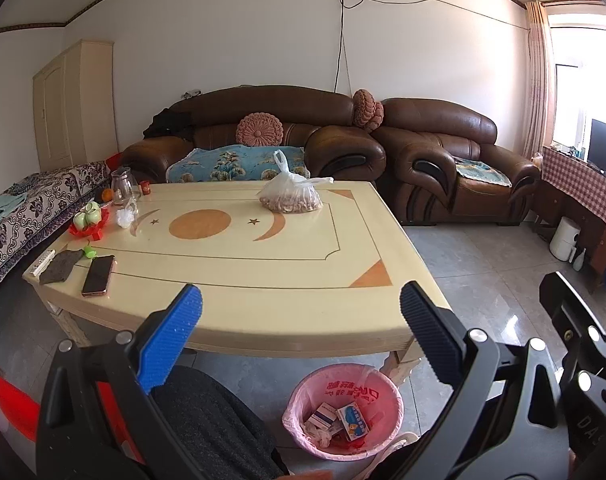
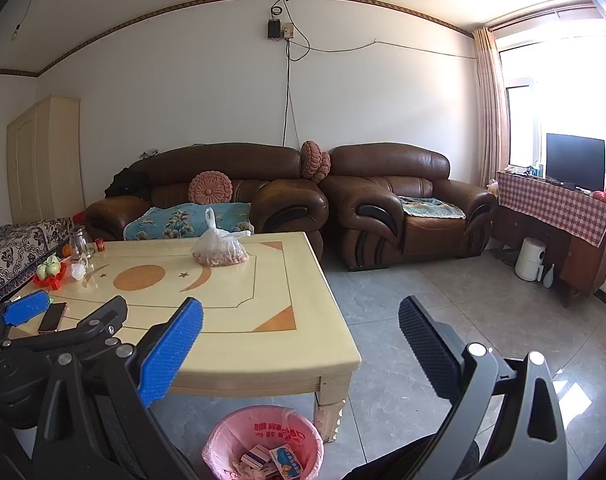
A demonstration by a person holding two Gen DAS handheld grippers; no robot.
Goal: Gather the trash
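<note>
Two tools: left tool (image 1: 301, 308) and right tool (image 2: 301, 320) gaping, carrying nothing.
Bin (image 1: 303, 388): holding boxes (image 1: 351, 420).
Bench (image 1: 263, 280): white wad (image 1: 123, 217) possibly awaiting collection.

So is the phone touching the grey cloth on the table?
Apart. The left wrist view shows a bare strip of tabletop between the phone and the cloth.

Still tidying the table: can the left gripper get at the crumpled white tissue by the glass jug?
Probably yes: the left gripper is open and empty, and bare tabletop lies before the tissue, though the jug crowds it.
</note>
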